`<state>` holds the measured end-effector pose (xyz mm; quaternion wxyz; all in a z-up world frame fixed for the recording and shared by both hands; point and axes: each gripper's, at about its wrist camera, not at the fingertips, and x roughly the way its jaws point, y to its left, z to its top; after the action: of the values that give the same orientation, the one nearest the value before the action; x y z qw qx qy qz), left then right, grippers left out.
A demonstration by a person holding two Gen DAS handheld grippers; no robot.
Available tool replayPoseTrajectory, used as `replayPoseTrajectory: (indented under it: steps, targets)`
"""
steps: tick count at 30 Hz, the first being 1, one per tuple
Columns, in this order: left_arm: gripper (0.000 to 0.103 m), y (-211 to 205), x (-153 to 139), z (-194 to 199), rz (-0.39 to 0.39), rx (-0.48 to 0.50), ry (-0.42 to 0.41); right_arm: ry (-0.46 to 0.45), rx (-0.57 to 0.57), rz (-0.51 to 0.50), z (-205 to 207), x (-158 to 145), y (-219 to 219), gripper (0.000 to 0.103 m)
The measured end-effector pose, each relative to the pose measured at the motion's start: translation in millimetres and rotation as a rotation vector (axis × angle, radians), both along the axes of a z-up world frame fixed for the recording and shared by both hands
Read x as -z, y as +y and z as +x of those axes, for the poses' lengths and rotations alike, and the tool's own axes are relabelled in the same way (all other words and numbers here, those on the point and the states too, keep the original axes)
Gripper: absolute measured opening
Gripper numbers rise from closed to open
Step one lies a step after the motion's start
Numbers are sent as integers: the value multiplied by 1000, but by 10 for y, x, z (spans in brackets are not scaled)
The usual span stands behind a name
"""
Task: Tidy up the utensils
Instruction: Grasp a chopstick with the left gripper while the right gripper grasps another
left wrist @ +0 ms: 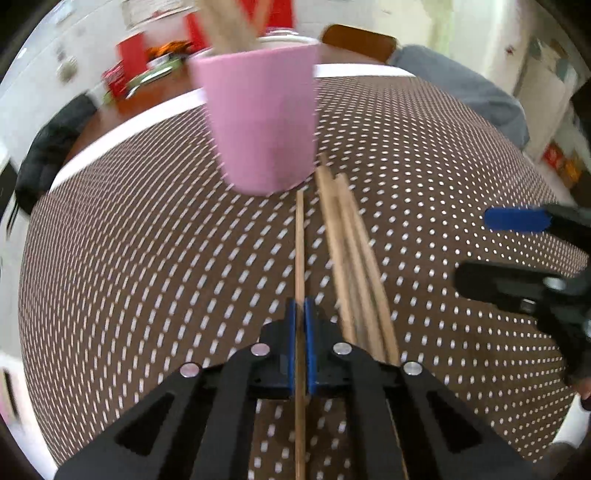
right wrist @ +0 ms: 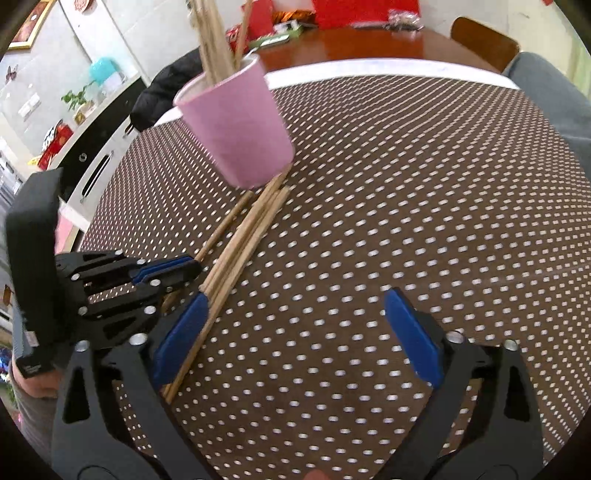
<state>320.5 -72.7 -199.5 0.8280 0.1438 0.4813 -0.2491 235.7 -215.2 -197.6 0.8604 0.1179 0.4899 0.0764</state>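
A pink cup (left wrist: 262,118) holding several wooden chopsticks stands on the dotted brown tablecloth (left wrist: 147,240); the right wrist view shows the same cup (right wrist: 240,125). My left gripper (left wrist: 300,310) is shut on a single chopstick (left wrist: 299,243) that lies pointing at the cup. A bundle of several loose chopsticks (left wrist: 351,251) lies just right of it. In the right wrist view the left gripper (right wrist: 192,264) grips that single chopstick (right wrist: 229,218). My right gripper (right wrist: 295,325) stands open over the cloth, its left pad (right wrist: 181,336) beside the bundle (right wrist: 243,240), nothing between the pads.
A wooden table (right wrist: 351,44) beyond the cloth carries red boxes (right wrist: 365,13) and packets. A dark jacket (right wrist: 162,92) hangs at the far left. A grey sleeve (left wrist: 461,85) rests at the cloth's far right edge. A chair back (right wrist: 484,40) stands behind.
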Motion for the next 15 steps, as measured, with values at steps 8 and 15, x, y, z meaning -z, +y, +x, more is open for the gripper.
replayPoseTrajectory:
  steps: [8,15]
  targets:
    - [5,611,107,-289,-76,-220,6,43,-10,-81,156,94,358,59]
    - [5,732,158,-290,-112,-259,7,26,-63,-217,222,69,646,57]
